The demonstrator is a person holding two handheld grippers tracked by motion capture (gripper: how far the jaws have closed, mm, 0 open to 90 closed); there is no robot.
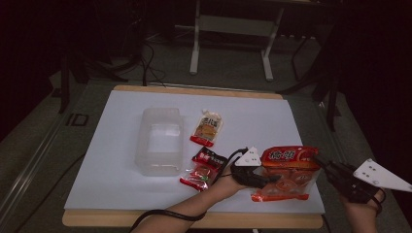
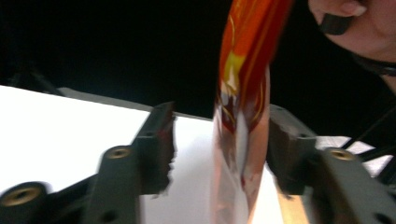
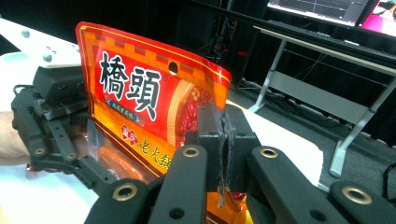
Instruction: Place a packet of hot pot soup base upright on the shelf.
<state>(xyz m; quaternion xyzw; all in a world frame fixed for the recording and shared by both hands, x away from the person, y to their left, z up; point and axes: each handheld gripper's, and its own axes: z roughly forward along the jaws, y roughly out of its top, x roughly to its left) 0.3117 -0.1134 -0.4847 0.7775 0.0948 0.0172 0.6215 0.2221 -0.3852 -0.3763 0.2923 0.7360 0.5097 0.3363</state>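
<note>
A large red-orange snack bag [image 1: 287, 171] with big Chinese characters stands upright near the front right of the white board [image 1: 121, 165]. My right gripper [image 1: 320, 164] is shut on the bag's right edge; in the right gripper view its pads [image 3: 223, 135] press together on the bag [image 3: 135, 93]. My left gripper [image 1: 268, 178] is at the bag's left edge. In the left gripper view its jaws stand open on either side of the bag's thin edge [image 2: 243, 70], with a gap on the left side.
A clear plastic container [image 1: 160, 141] sits mid-board. Behind it to the right lies a pale orange pouch [image 1: 207, 127]. Two small red and black packets [image 1: 204, 167] lie just left of my left hand. A grey table frame [image 1: 233, 29] stands beyond the board.
</note>
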